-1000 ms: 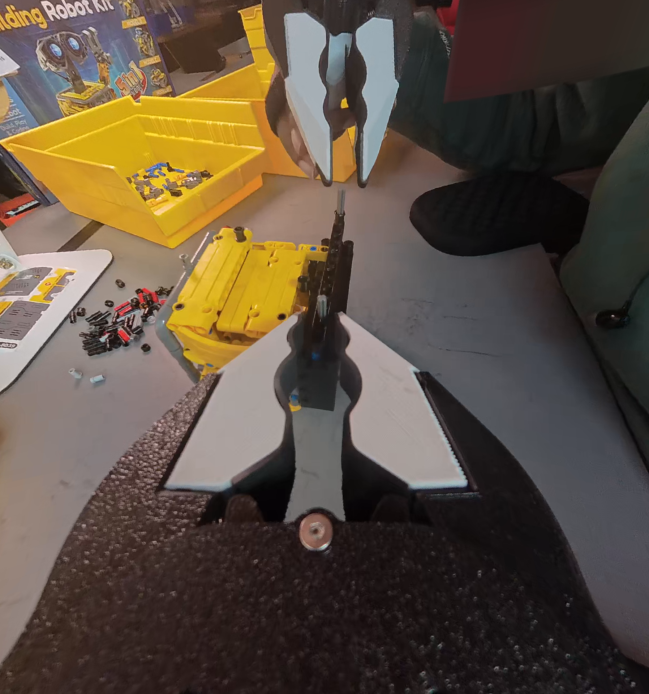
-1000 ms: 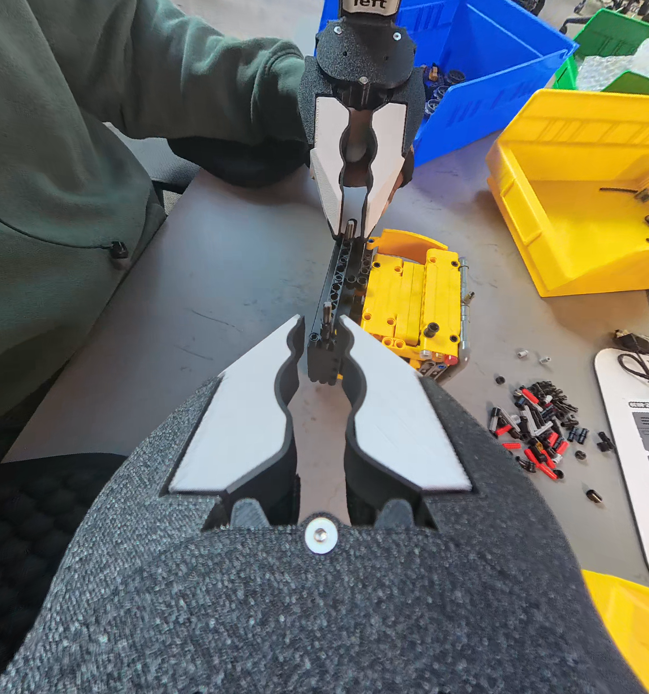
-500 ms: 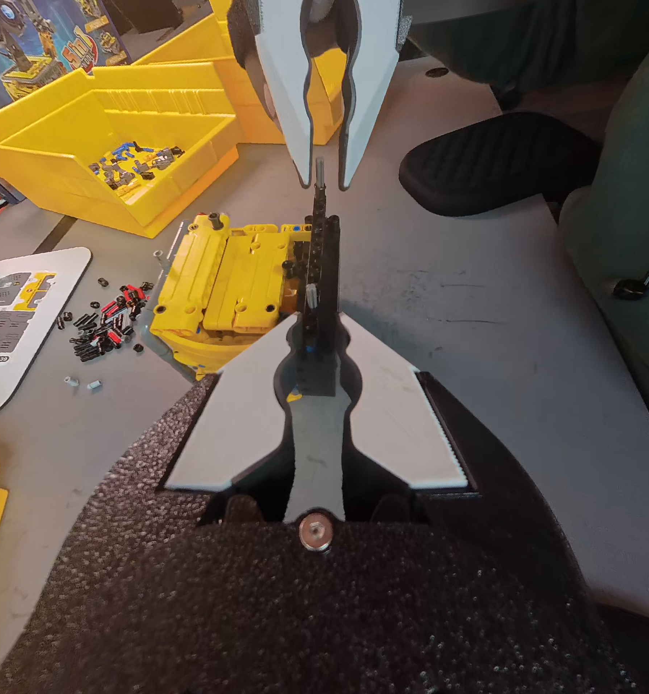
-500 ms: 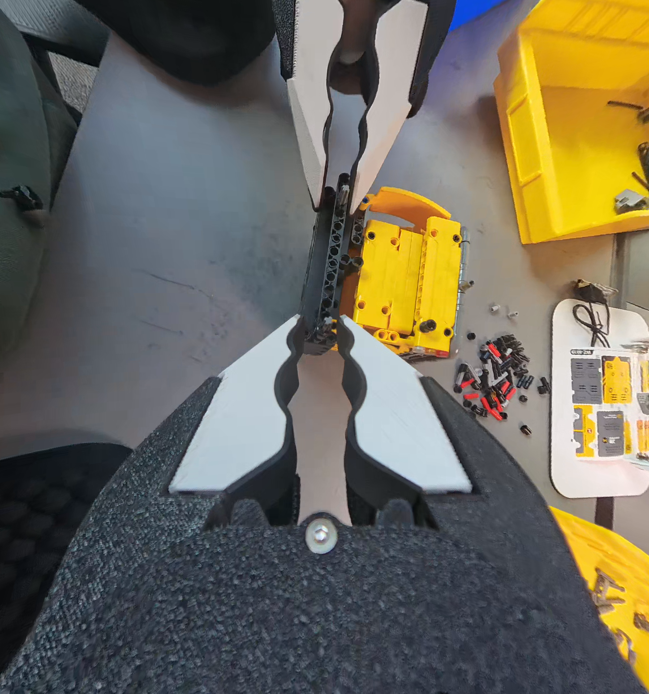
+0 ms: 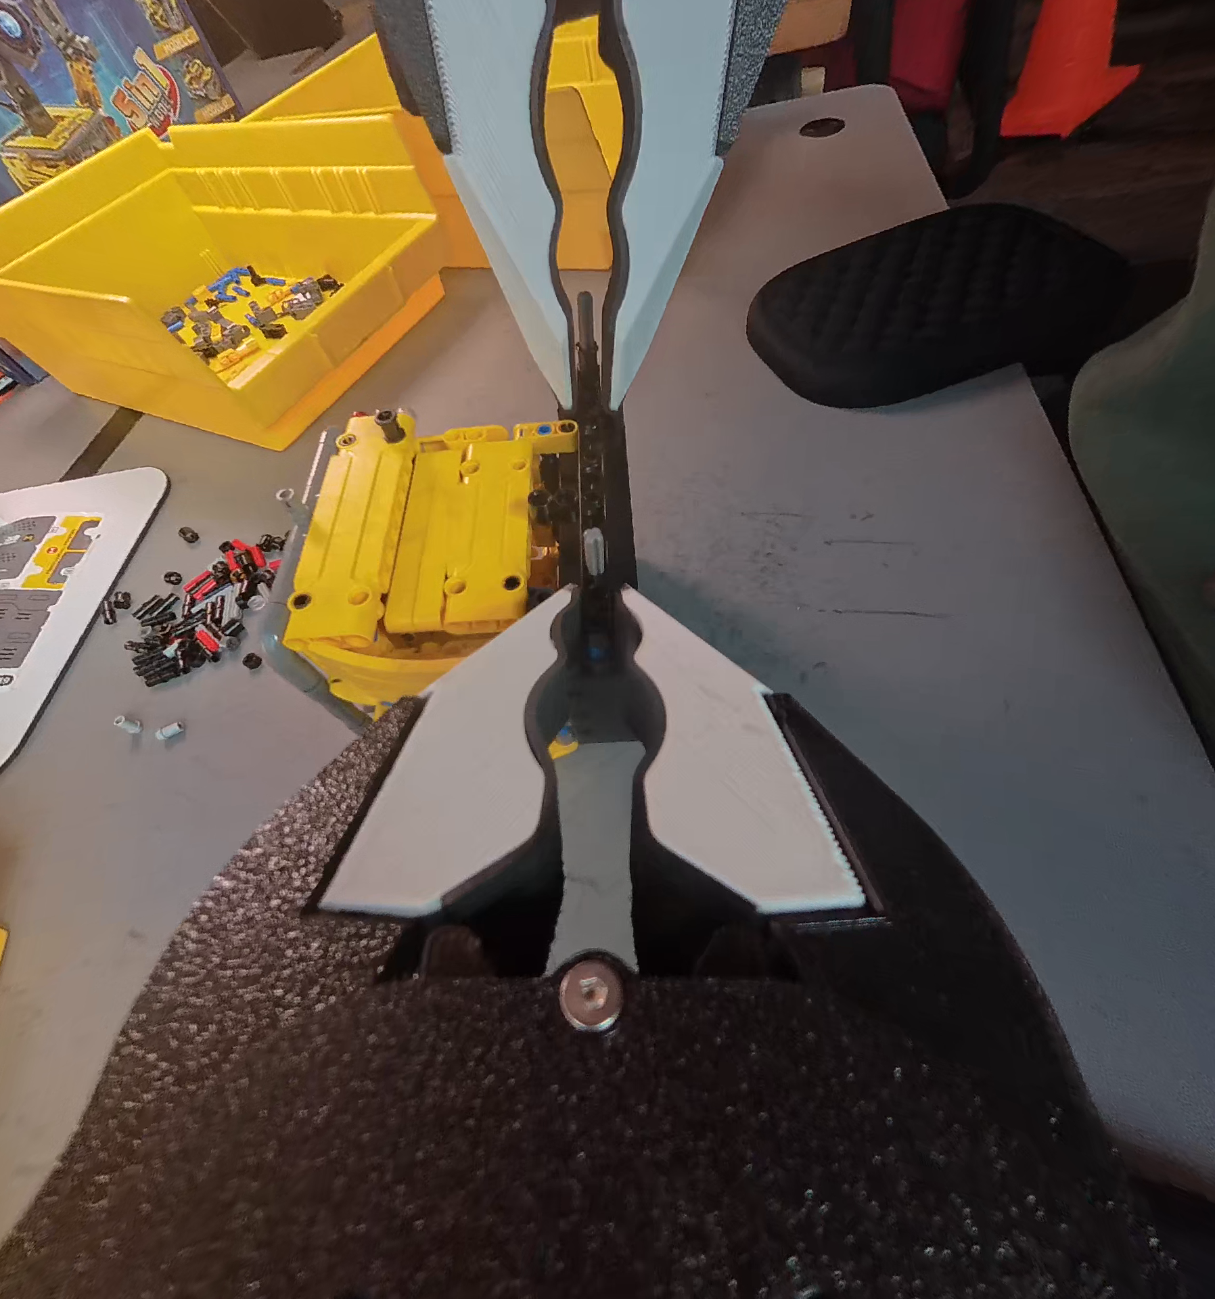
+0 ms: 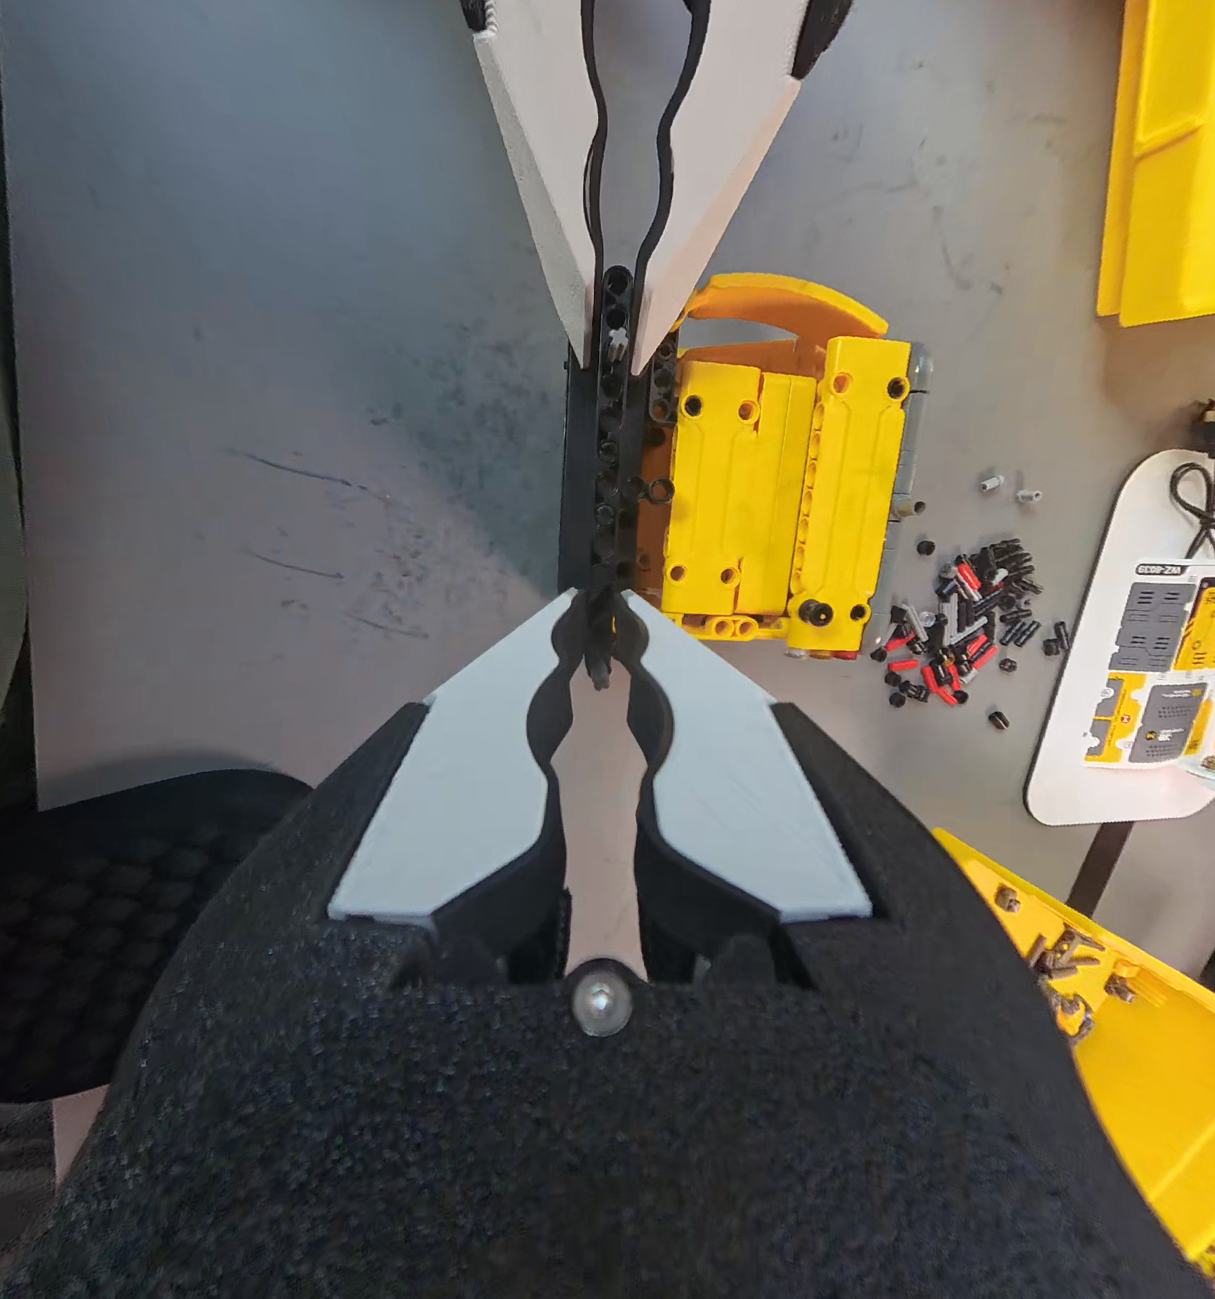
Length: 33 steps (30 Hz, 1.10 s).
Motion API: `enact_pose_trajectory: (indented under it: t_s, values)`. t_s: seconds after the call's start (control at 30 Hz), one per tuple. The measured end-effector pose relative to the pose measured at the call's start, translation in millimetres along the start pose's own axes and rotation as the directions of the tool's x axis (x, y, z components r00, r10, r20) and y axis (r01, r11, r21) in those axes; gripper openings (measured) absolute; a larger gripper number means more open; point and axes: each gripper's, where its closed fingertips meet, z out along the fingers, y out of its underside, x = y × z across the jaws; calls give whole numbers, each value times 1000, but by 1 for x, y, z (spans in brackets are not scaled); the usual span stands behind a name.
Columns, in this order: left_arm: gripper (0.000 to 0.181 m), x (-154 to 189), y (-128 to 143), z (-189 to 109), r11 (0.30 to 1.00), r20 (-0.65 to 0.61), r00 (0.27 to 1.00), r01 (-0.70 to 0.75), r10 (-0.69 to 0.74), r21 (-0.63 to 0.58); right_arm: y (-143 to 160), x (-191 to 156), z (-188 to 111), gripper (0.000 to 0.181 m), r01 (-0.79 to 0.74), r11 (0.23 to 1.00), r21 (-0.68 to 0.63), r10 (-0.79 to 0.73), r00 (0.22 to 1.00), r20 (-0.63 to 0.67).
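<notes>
On the scuffed grey table (image 5: 836,562), a blocky yellow and black brick model (image 5: 450,534) sits beside a scatter of small black and red pins (image 5: 190,611). Both tools now sit closer together than a second ago. The left tool (image 5: 594,597) and right tool (image 6: 599,597) each pinch, narrow, opposite ends of the model's perforated black beam (image 6: 615,450).

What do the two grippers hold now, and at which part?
Both hold the black perforated beam on the yellow brick model: the left gripper is shut on one end, the right gripper on the opposite end.
</notes>
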Motion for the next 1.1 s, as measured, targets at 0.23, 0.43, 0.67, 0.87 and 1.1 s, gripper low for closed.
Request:
enact_pose_trajectory:
  t_s: [0.23, 0.43, 0.67, 0.87, 1.1]
  values:
    - [7, 1, 1, 0, 999, 62, 998, -8, 10, -42, 8, -2, 1, 8, 25, 998, -53, -25, 1000, 5]
    - [7, 2, 0, 1, 998, 54, 997, 63, -62, -23, 8, -2, 3, 7, 8, 998, -57, -5, 999, 50]
    - [7, 3, 0, 2, 980, -2, 980, 199, -199, 12, 8, -2, 3, 7, -51, 998, -30, 54, 992, 115]
    - [8, 1, 0, 1, 959, -39, 960, 280, -279, 37, 7, -3, 4, 7, -112, 994, -1, 110, 977, 183]
    - [9, 1, 0, 1, 949, -55, 950, 310, -307, 53, 7, -5, 6, 7, -103, 995, -2, 102, 988, 118]
